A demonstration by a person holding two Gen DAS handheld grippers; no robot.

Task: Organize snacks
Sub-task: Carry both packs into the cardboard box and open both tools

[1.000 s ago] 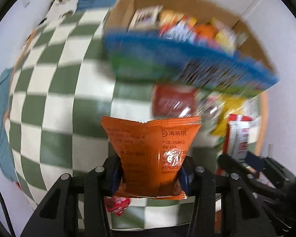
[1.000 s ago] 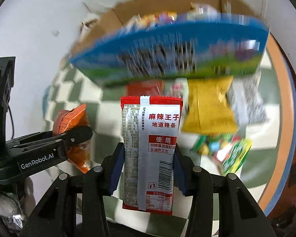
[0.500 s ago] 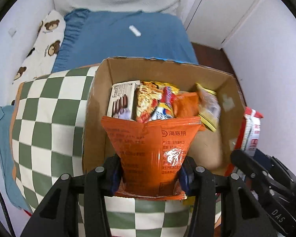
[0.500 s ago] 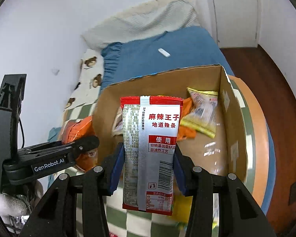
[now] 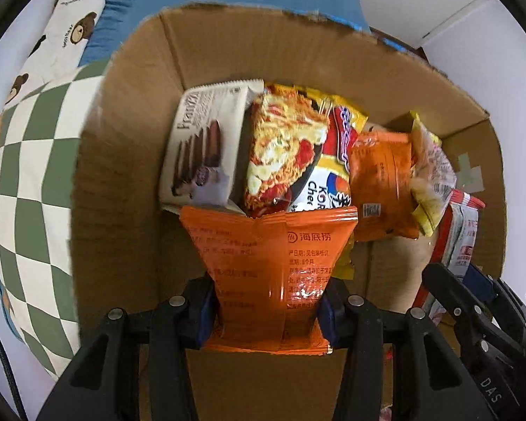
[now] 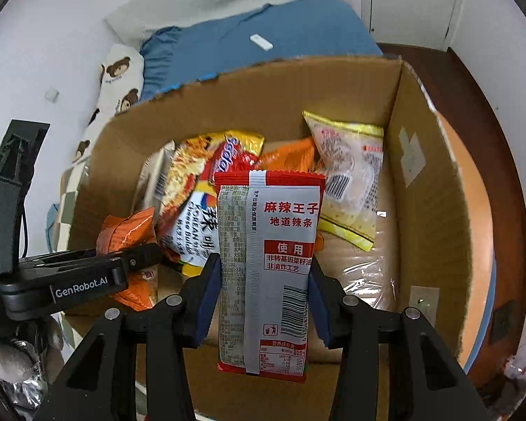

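My left gripper (image 5: 264, 310) is shut on an orange snack packet (image 5: 268, 266) and hangs over the open cardboard box (image 5: 129, 133). My right gripper (image 6: 263, 296) is shut on a red and grey spicy-strip packet (image 6: 268, 263), also above the box (image 6: 435, 210). Inside the box stand a white biscuit pack (image 5: 207, 147), a noodle bag (image 5: 291, 151), an orange bag (image 5: 382, 182) and a yellow-edged clear bag (image 6: 350, 179). The left gripper (image 6: 136, 259) with its orange packet (image 6: 129, 231) shows at the left of the right wrist view.
The box sits on a green and white checkered cloth (image 5: 28, 175). Behind it lie a blue bed sheet (image 6: 245, 42) and a bear-print pillow (image 5: 63, 28). An orange table rim (image 6: 473, 210) and wooden floor (image 6: 473, 80) run along the right. The box's right half has bare floor (image 6: 368, 280).
Both grippers moved forward from the cloth and loose snacks, past the box's blue outer side, to above its open top, and lowered toward its contents. Both grips stayed the same.
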